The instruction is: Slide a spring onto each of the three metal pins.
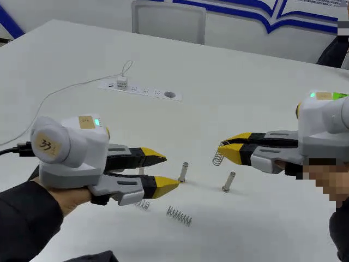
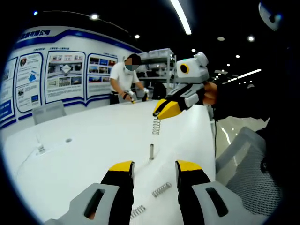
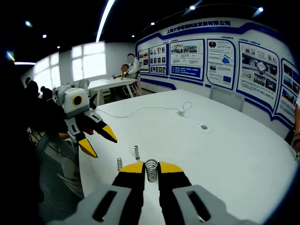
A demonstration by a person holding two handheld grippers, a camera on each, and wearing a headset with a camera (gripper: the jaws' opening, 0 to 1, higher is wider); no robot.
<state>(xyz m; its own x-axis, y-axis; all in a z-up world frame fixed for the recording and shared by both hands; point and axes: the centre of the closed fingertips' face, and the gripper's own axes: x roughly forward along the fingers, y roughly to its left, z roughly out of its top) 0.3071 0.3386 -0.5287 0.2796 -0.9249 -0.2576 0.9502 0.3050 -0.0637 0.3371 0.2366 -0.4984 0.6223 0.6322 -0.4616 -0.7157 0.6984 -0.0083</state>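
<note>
right gripper [image 1: 224, 148]: jaws pinch a spring [image 1: 218, 155], which we hang end-down above the surface [image 1: 245, 82], likely to line it up with a pin [image 1: 228, 181] | left gripper [image 1: 171, 171]: jaws wide, empty, idle | two springs [image 1: 179, 215] lie loose nearby

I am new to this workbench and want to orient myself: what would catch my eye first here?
The grey right gripper with yellow jaw tips pinches a small coiled metal spring over the white table. Near it stand a bare upright metal pin and a second pin, beside the open left gripper; another loose spring lies nearer the person.
</note>
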